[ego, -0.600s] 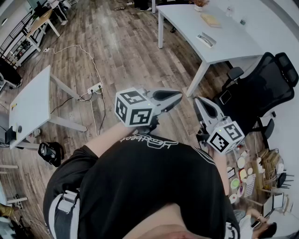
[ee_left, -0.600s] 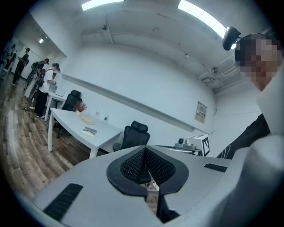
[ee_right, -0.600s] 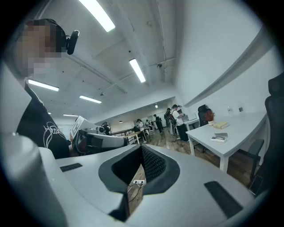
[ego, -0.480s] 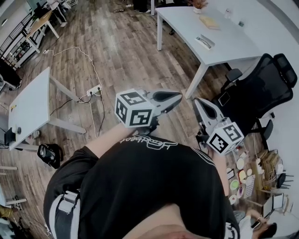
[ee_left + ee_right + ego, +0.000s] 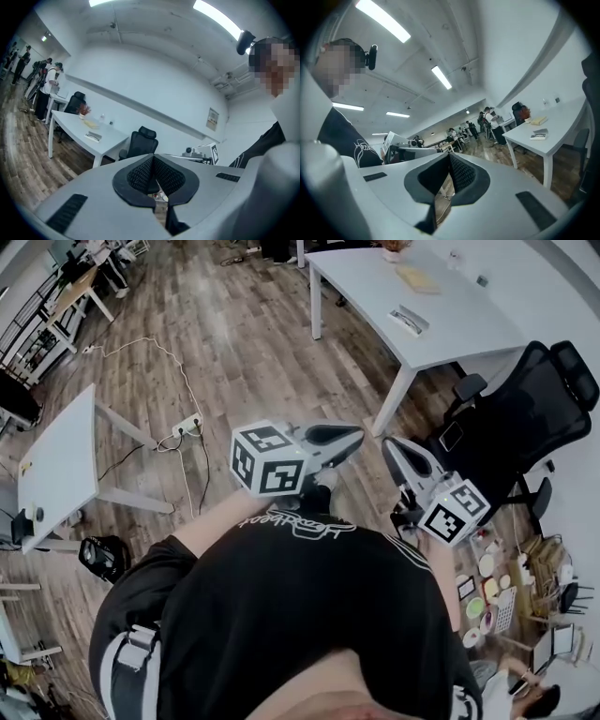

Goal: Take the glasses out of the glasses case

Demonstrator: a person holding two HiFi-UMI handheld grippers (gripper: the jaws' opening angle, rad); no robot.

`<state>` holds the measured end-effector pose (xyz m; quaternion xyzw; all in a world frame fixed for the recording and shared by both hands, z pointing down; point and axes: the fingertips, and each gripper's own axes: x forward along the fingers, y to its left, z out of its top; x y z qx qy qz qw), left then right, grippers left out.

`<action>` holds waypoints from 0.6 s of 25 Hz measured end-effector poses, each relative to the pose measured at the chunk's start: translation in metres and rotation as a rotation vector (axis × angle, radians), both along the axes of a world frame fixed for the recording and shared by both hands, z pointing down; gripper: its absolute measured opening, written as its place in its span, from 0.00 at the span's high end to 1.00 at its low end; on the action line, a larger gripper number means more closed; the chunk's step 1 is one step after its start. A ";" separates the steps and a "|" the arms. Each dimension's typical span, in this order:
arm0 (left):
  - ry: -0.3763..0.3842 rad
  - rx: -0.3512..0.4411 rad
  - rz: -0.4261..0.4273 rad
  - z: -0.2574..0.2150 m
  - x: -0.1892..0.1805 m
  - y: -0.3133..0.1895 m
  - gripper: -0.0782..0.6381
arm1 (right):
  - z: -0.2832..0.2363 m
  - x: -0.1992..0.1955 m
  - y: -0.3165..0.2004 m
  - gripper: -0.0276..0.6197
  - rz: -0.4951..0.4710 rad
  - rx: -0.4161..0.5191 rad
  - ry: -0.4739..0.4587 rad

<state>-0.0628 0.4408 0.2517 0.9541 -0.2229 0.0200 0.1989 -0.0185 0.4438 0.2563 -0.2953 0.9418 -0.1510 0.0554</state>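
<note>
Both grippers are held up close to the person's chest, over the wooden floor. My left gripper is shut, its pads meeting at the tips with nothing between them. My right gripper is also shut and empty. No glasses show in any view. A small flat grey object lies on the white table ahead; I cannot tell whether it is the glasses case.
A black office chair stands to the right of the white table. A yellowish book and a potted plant sit at the table's far end. Another white desk is on the left, with a power strip and cables on the floor.
The head view has shifted slightly, so the white table sits a little higher and further left in the picture. Both grippers keep their place near the chest, still shut.
</note>
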 end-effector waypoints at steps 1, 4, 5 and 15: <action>0.000 -0.003 0.008 0.002 0.002 -0.004 0.88 | 0.002 0.001 -0.003 0.94 0.006 0.001 0.003; 0.003 -0.023 0.039 0.009 0.011 -0.021 0.88 | 0.014 0.005 -0.015 0.94 0.037 0.013 0.067; 0.005 -0.029 0.050 0.012 0.015 -0.027 0.88 | 0.018 0.006 -0.018 0.94 0.034 0.007 0.079; 0.008 -0.032 0.137 0.018 0.049 -0.118 0.88 | 0.032 0.040 -0.100 0.94 0.135 -0.036 0.127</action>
